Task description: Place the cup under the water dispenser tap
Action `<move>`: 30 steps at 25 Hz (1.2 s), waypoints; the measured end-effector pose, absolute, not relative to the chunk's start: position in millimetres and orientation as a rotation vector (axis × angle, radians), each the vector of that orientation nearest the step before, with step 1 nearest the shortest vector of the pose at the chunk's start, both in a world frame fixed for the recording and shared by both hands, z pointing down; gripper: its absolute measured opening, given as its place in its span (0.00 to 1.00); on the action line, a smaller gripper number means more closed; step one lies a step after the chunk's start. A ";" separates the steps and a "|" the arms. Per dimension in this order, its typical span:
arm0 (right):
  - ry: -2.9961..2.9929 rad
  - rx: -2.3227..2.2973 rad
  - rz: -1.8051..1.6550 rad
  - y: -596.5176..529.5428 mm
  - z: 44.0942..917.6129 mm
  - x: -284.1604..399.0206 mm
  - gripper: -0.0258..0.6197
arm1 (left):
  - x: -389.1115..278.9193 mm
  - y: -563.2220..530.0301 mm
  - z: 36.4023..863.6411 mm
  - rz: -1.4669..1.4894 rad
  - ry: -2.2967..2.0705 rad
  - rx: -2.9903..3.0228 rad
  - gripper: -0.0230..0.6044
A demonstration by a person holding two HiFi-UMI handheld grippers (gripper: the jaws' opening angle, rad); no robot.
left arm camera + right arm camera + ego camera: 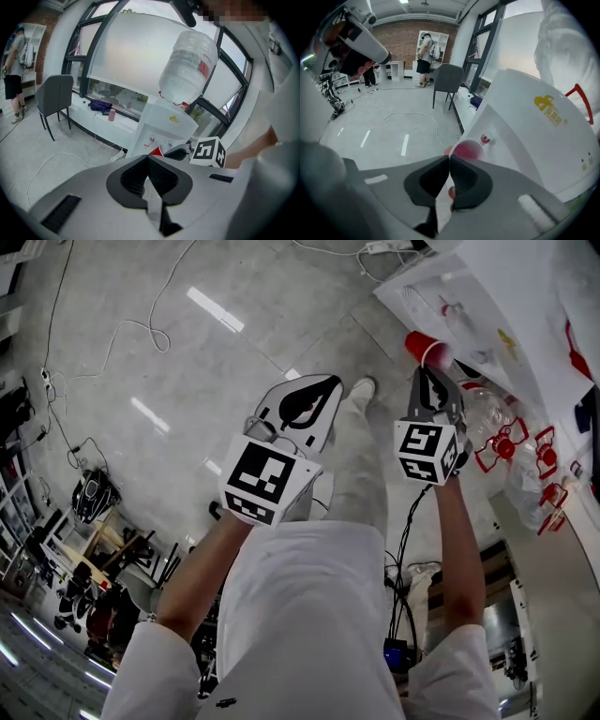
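Note:
A red cup [420, 345] hangs by its rim from my right gripper [430, 368], whose jaws are shut on it. In the right gripper view the cup [468, 151] shows its open mouth just past the gripper [449, 158], close to the white water dispenser [525, 126] and below its small red tap [486, 139]. The dispenser [487, 306] carries a clear upturned bottle [190, 65]. To the left of the cup, away from the dispenser, my left gripper [314, 390] is shut on nothing; its pads [157, 171] meet. The cup [154, 151] peeks above them.
White cables [141, 329] and a power strip [380, 247] lie on the glossy grey floor. A grey chair [54, 96] stands by the window wall, left of the dispenser. People [425, 51] stand far back near white shelves. Equipment clutters the lower left [94, 493].

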State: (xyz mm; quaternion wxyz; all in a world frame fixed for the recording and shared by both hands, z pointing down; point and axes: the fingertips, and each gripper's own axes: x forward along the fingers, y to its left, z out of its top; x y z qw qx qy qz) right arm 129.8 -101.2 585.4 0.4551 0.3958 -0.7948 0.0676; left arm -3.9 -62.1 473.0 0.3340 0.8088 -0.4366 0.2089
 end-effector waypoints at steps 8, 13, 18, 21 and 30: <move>-1.920 0.951 0.090 -120.4 612.7 124.8 0.07 | 1.6 -54.5 499.9 0.556 -1.087 2.097 0.04; -1.888 0.930 0.063 -131.1 632.3 124.4 0.07 | -1.8 -56.4 515.0 0.555 -1.092 2.074 0.04; -1.859 0.903 0.044 -138.9 650.1 126.7 0.07 | -3.6 -60.0 527.4 0.565 -1.090 2.060 0.04; -1.838 0.881 0.028 -141.9 662.9 130.8 0.07 | -1.4 -61.7 531.8 0.567 -1.086 2.057 0.04; -1.755 0.822 -0.053 -156.9 690.9 143.1 0.07 | 8.4 -62.2 538.9 0.565 -1.063 2.054 0.04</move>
